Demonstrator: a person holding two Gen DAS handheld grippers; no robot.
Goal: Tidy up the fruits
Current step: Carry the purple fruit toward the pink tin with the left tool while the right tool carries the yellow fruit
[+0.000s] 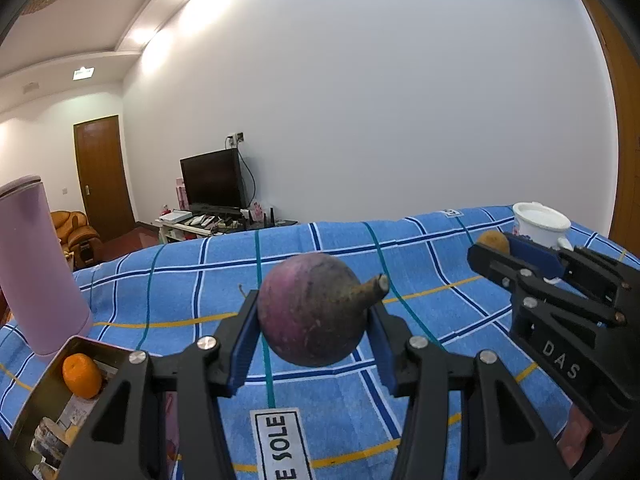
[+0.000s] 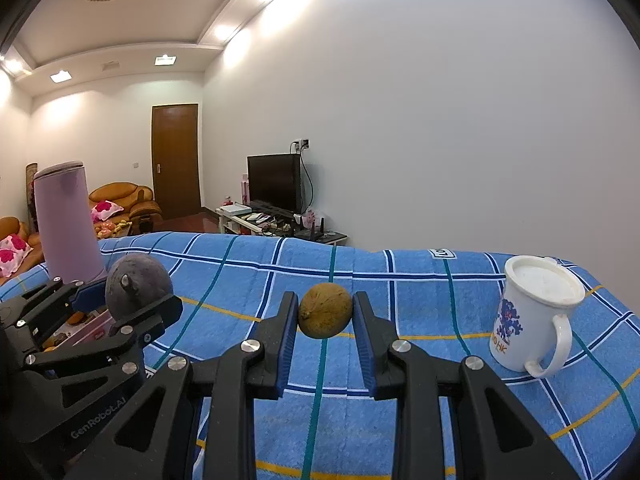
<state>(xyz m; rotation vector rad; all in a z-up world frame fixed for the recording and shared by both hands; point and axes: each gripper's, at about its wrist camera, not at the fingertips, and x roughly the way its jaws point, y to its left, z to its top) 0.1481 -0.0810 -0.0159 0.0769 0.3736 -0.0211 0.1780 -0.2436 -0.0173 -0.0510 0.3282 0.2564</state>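
My left gripper (image 1: pixel 314 320) is shut on a round purple fruit (image 1: pixel 312 308) with a short stem and holds it above the blue checked cloth (image 1: pixel 400 400). The purple fruit also shows in the right wrist view (image 2: pixel 138 288). My right gripper (image 2: pixel 325 320) is shut on a small yellow-brown fruit (image 2: pixel 325 316) and holds it over the cloth (image 2: pixel 400 420). In the left wrist view the right gripper (image 1: pixel 496 254) shows at the right with that fruit (image 1: pixel 494 242). An orange (image 1: pixel 81 375) lies in a metal tin (image 1: pixel 36 404) at the lower left.
A tall pink tumbler (image 1: pixel 36 264) stands beside the tin at the left; it also shows in the right wrist view (image 2: pixel 66 224). A white mug (image 2: pixel 532 312) with a lid stands on the cloth at the right. A TV stand and sofa lie beyond the table.
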